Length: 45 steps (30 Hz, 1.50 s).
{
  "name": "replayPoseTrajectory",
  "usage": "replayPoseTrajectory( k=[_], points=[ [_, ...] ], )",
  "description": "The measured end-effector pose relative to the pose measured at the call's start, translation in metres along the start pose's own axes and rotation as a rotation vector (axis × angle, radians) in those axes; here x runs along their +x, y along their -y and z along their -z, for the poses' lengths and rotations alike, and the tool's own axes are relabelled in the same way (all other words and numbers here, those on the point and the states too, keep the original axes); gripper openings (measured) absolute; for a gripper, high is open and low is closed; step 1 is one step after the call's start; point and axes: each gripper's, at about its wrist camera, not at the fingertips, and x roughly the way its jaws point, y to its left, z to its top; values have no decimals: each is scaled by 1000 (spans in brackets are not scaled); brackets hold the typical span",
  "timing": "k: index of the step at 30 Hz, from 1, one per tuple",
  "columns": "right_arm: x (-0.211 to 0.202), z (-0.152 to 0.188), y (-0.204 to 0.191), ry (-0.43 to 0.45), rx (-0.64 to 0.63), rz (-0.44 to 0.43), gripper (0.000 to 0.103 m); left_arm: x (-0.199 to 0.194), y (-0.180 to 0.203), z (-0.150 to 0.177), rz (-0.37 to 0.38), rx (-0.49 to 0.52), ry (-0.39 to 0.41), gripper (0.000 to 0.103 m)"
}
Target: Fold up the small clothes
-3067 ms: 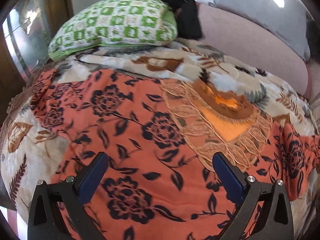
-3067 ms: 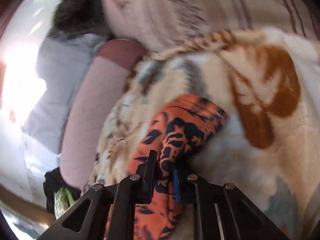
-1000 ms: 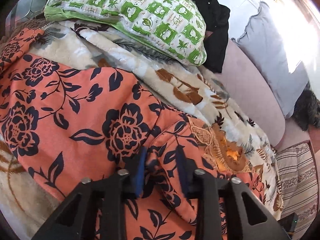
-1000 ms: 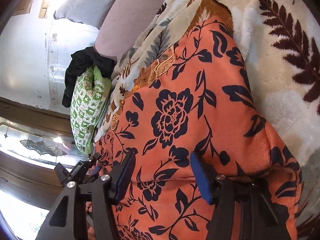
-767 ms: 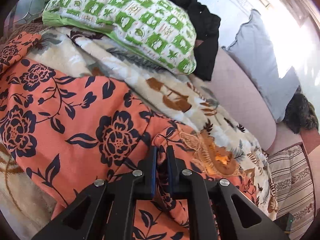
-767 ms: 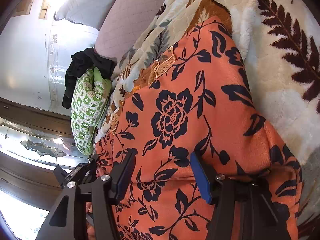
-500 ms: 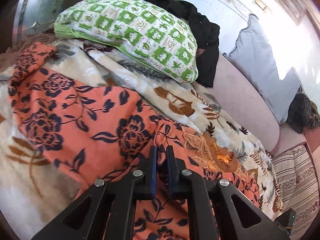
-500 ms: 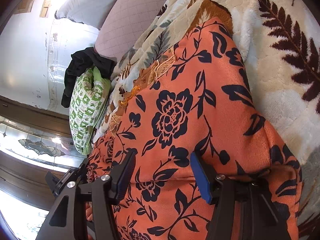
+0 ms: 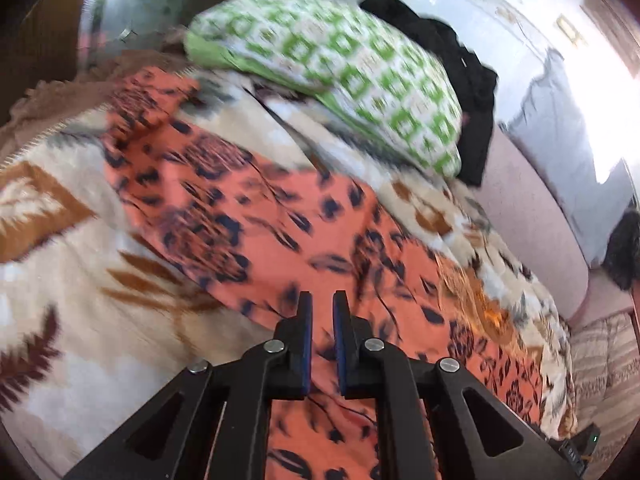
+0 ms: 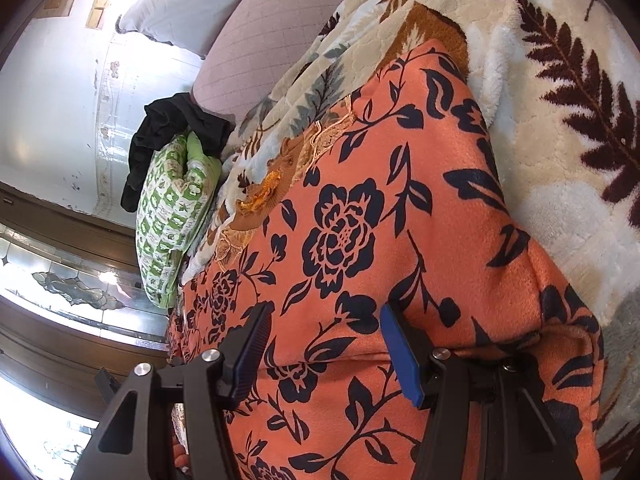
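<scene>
An orange garment with dark blue flowers (image 9: 280,216) lies spread on a cream leaf-patterned blanket (image 9: 72,300). Its embroidered neckline (image 9: 472,296) points toward the sofa back. My left gripper (image 9: 320,312) is shut on a fold of this garment near its lower edge; the view is blurred by motion. In the right wrist view the same garment (image 10: 360,220) fills the middle. My right gripper (image 10: 324,344) stands open over it, blue pads wide apart, with the flat cloth lying beneath and between them and nothing pinched.
A green-and-white checked pillow (image 9: 340,72) and a black piece of clothing (image 9: 460,76) lie at the far end of the blanket. A pink sofa back (image 9: 532,220), a grey cushion (image 9: 560,140) and a striped cushion (image 9: 600,360) run along the right. Patterned glass panels (image 10: 60,284) stand beyond the pillow.
My left gripper closed on a fold of the orange garment and has drawn back from the pillow with it, uncovering more blanket on the left. The right gripper has stayed in place, open.
</scene>
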Motion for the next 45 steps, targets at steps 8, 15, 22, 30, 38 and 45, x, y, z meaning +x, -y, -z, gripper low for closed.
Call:
replayPoseTrajectory(
  k=[8,15,22,30,38,45],
  points=[
    [-2,-1,3,-5,32,-12,62,-52,-119,-57,-223,-283,126,68],
    [-28,16,-33,137,-81,-32,63,-11,-115,-128,-355,-114,34,81],
    [-6,24,-52,86,-197,-12,63,65,-113,-128,-498,-109,-155,81],
    [15,24,-40,-6,-177,51,63,73,-119,-121,-448,-100,-93,13],
    [19,20,-42,-15,-148,54,63,28,-55,-128,-295,91,21,8],
    [-5,8,-41,55,-120,38,63,-18,109,-97,-34,437,50,8]
  ],
)
